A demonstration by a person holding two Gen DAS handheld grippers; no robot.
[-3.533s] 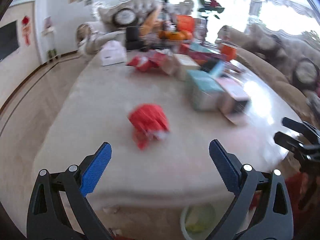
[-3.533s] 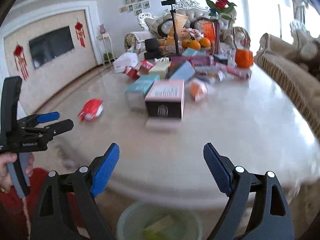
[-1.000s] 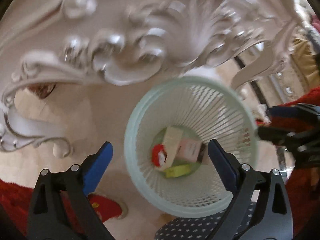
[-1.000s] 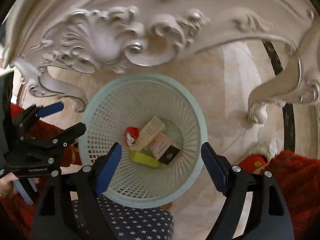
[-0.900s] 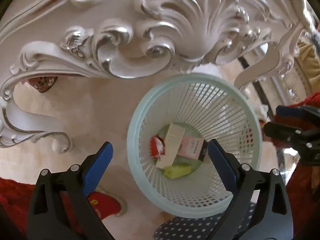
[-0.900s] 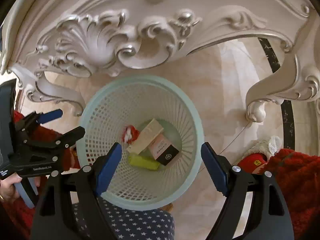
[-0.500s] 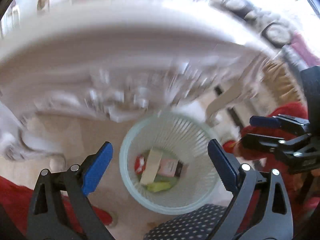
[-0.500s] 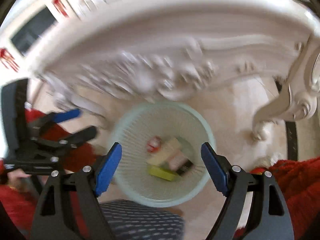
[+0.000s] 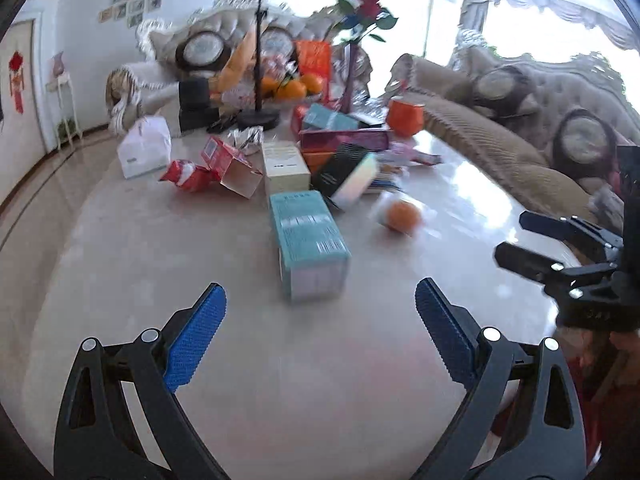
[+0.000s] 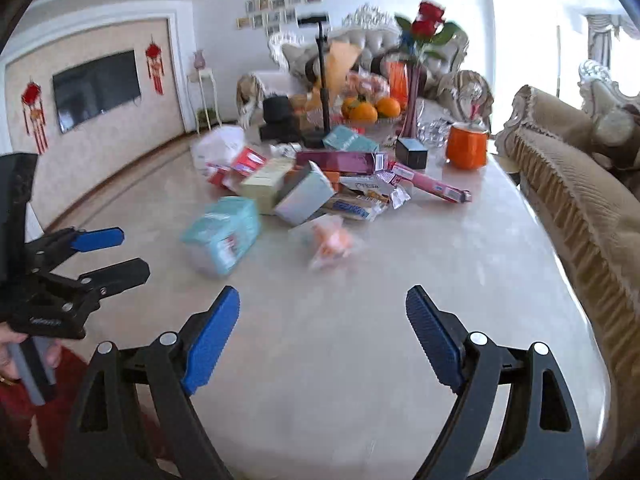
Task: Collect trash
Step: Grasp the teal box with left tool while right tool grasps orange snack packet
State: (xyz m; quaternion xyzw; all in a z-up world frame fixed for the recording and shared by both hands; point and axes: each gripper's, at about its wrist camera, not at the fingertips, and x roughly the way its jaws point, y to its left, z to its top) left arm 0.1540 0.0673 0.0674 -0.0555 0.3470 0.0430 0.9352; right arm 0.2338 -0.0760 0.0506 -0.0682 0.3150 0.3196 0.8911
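Observation:
Trash lies scattered on the pale marble table (image 9: pixel 152 248). A teal box (image 9: pixel 308 240) lies nearest, straight ahead of my left gripper (image 9: pixel 320 320), which is open and empty above the table's near edge. To its right is an orange item in a clear wrapper (image 9: pixel 400 216). A red wrapper (image 9: pixel 186 174) and a pile of boxes (image 9: pixel 286 166) lie farther back. In the right wrist view my right gripper (image 10: pixel 322 312) holds nothing and its jaws are opening. The wrapped orange item (image 10: pixel 332 242) is ahead of it, the teal box (image 10: pixel 224 236) to the left. The left gripper (image 10: pixel 134 252) shows at the left edge.
At the table's far end stand an orange cup (image 10: pixel 466 152), a vase of red roses (image 10: pixel 414 92), a bowl of oranges (image 10: pixel 370 110) and a black stand (image 9: pixel 260 116). A white tissue pack (image 9: pixel 144 148) lies far left. A sofa (image 10: pixel 580 208) runs along the right side.
Both grippers have risen and tilted up, from looking down into the trash basket under the table to looking across the tabletop. The basket has left view.

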